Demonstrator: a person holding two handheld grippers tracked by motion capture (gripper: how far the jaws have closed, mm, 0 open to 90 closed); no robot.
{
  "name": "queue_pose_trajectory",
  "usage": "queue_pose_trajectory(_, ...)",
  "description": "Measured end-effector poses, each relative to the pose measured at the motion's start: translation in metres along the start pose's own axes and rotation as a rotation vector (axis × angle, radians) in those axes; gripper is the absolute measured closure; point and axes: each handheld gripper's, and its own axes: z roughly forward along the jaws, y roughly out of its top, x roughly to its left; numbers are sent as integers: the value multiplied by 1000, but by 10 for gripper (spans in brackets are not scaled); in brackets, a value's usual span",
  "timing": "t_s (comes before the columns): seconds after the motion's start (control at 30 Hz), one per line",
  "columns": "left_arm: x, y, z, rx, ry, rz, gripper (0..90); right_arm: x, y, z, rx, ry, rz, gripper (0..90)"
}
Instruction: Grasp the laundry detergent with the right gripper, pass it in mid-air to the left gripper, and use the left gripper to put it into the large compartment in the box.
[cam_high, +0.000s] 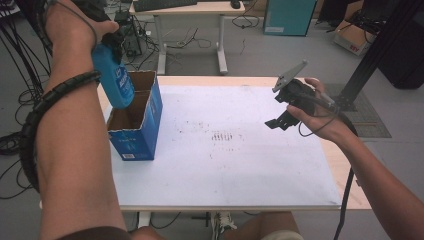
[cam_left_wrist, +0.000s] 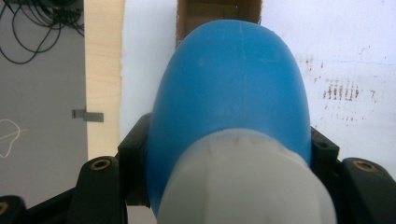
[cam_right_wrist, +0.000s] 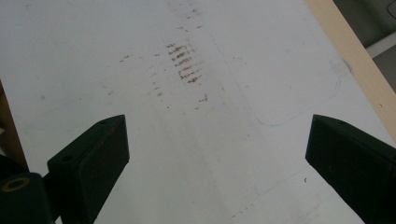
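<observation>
The smooth blue plastic bottle (cam_high: 114, 77) with a grey-white cap hangs cap-up over the open blue-and-brown cardboard box (cam_high: 145, 131), its base just above the opening or perhaps dipping in; the label print is too small to read. The left gripper (cam_left_wrist: 229, 186) is clamped on the bottle. The right gripper (cam_right_wrist: 217, 154) hovers above the white table sheet (cam_high: 240, 165), jaws apart, holding nothing.

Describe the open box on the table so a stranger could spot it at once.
Start at the white sheet covering the table, then go to its left edge. There stands the cardboard box, blue outside, brown inside, top open. A blue bottle hangs just above its opening.
</observation>
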Motion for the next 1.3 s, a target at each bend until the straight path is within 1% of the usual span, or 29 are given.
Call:
queue_pose_trajectory(0.3,1,-2,20,7,-10,-2,373,1,-1,0,1,-1,-5,62)
queue_pose_trajectory(0.33,1,-2,23,6,-10,-3,373,0,-1,0,14,3,-11,62)
queue_pose_trajectory(0.37,1,-2,25,9,-10,-3,373,1,-1,1,3,-2,-3,62)
queue_pose_trajectory(0.5,2,-3,33,9,-15,-5,373,0,-1,1,16,7,-10,62)
queue_pose_trajectory(0.67,3,-3,45,14,-15,-5,372,0,-3,3,16,6,-9,62)
queue_pose_trajectory(0.9,2,-4,64,10,-11,1,372,-1,-4,6,26,9,-11,62)
queue_pose_trajectory(0.93,1,-5,67,8,-14,-15,373,-1,-4,6,27,9,-8,62)
queue_pose_trajectory(1.07,0,-5,79,13,-15,-13,372,-1,-4,8,26,9,-2,62)
queue_pose_trajectory(1.17,-1,-6,86,18,-11,-11,372,-2,-5,9,29,11,-14,61)
queue_pose_trajectory(1.23,-1,-6,93,25,-10,-6,373,-1,-5,9,27,11,-3,62)
queue_pose_trajectory(1.3,-2,-7,98,19,-14,-7,372,-1,-5,10,30,11,-2,61)
